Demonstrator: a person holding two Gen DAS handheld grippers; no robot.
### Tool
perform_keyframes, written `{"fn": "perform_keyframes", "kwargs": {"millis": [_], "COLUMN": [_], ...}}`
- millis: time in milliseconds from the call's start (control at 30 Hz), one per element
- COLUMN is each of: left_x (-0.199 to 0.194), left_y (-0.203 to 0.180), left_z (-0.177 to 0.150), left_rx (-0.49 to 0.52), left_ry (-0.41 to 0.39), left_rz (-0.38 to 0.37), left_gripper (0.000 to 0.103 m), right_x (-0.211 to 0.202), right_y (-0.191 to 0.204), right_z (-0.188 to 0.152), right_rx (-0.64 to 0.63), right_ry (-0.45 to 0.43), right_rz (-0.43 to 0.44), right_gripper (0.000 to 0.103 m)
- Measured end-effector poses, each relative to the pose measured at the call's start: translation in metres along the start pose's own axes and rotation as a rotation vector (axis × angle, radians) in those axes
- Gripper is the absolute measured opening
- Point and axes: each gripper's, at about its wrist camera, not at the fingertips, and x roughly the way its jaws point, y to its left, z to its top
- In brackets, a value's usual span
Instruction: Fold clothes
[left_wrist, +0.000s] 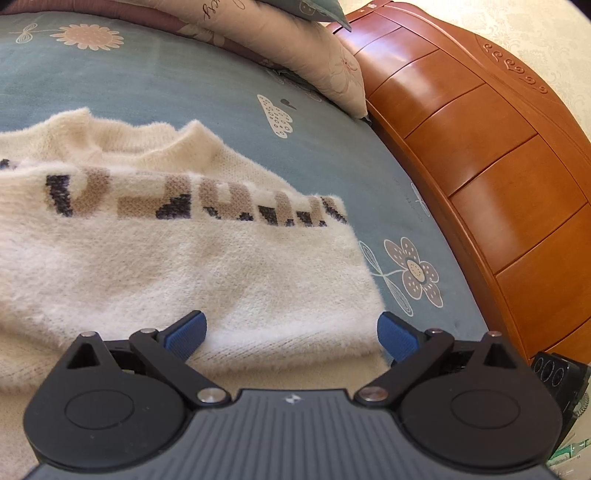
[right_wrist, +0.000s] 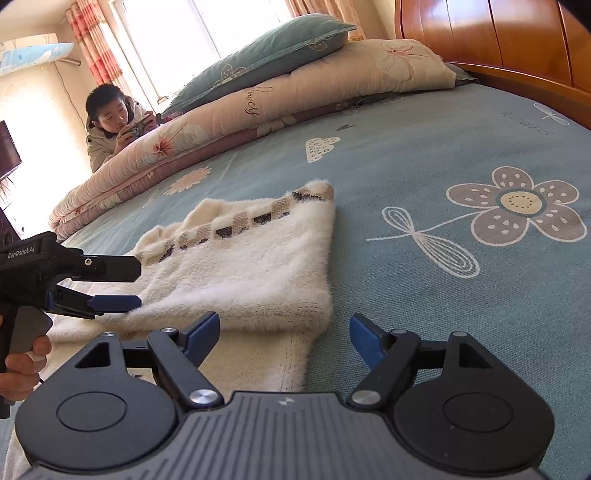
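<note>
Sweater (left_wrist: 177, 266), cream and fuzzy, lies partly folded on the bed (left_wrist: 207, 85) near the wooden headboard (left_wrist: 480, 166). Left tongs (left_wrist: 291, 332) gape above its hem; right tongs (right_wrist: 284, 336) gape, empty, at its corner. Folded quilt (right_wrist: 258, 110) lies beyond.

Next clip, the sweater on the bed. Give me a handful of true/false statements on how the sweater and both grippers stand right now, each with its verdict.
1. The left gripper is open. True.
2. The right gripper is shut on the sweater's hem. False: its jaws are spread and hold nothing.
3. The cream sweater lies on the blue flowered bedsheet. True.
4. The sweater lies fully spread out, one layer only. False: part of it is folded over, covering the lower part of the lettering.
5. The sweater hangs over the wooden headboard. False: it lies on the sheet, apart from the headboard.
</note>
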Motion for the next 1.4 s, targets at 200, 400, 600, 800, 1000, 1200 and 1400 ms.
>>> {"fn": "perform_keyframes", "kwargs": {"millis": [200,400,600,800,1000,1200,1400], "left_x": [-0.002,-0.024,-0.027,-0.035,-0.045,-0.027,-0.037], "left_y": [0.027,0.029,0.037,0.053,0.053,0.066,0.068], "left_z": [-0.003,-0.01,0.005,-0.013,0.009,0.021,0.033], "left_rx": [-0.073,-0.068,-0.112,-0.125,-0.169,-0.203,-0.199], "left_ry": [-0.003,-0.042,-0.08,-0.098,-0.117,-0.042,-0.049], "left_rz": [0.062,0.07,0.116,0.117,0.144,0.238,0.301], "left_gripper": [0.098,0.099,0.099,0.099,0.099,0.099,0.099], "right_x": [-0.003,-0.004,-0.007,-0.007,-0.007,-0.005,-0.003], "right_y": [-0.001,-0.005,-0.008,-0.008,-0.007,-0.005,-0.002], "right_z": [0.001,0.001,0.003,0.002,0.002,0.002,0.001], "right_rx": [0.01,0.018,0.047,0.055,0.054,0.049,0.033], "right_ry": [-0.013,-0.01,-0.024,-0.025,-0.022,-0.018,-0.003], "right_rz": [0.005,0.001,0.0,0.01,0.007,0.007,0.008], "right_gripper": [0.081,0.081,0.081,0.081,0.081,0.082,0.082]}}
